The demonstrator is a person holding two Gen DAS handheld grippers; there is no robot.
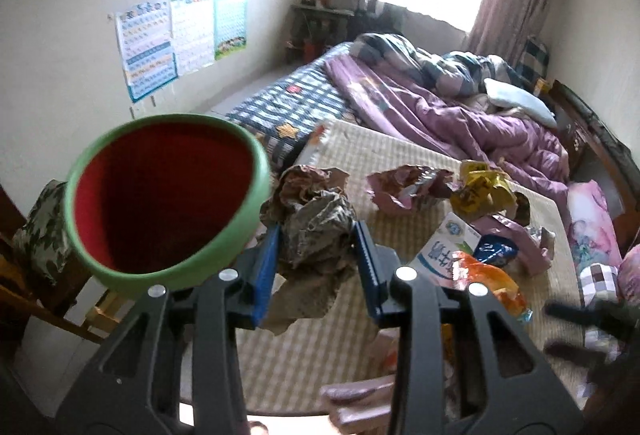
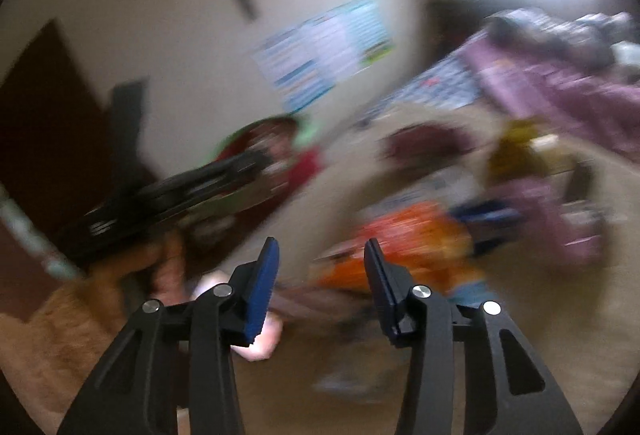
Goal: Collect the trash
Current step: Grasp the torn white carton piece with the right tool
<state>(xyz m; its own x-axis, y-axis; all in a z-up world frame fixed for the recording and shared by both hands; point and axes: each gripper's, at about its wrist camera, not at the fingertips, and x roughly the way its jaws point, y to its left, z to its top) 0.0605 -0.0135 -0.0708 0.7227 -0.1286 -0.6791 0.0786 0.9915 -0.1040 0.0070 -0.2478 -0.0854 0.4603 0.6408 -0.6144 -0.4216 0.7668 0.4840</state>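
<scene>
Left tongs (image 1: 316, 255) clench a crumpled brown wrapper (image 1: 316, 231) beside the green bin (image 1: 168, 195); right tongs (image 2: 320, 275) gape, empty.

Right wrist view smeared by motion blur, orange wrapper (image 2: 400, 255) unreadable, bin (image 2: 276, 155) half hidden

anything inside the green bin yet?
Green bin: only bare red lining shows in the left wrist view; its lowest part is hidden by the near rim. The crumpled brown wrapper sits outside, pinched in the left claw.
</scene>
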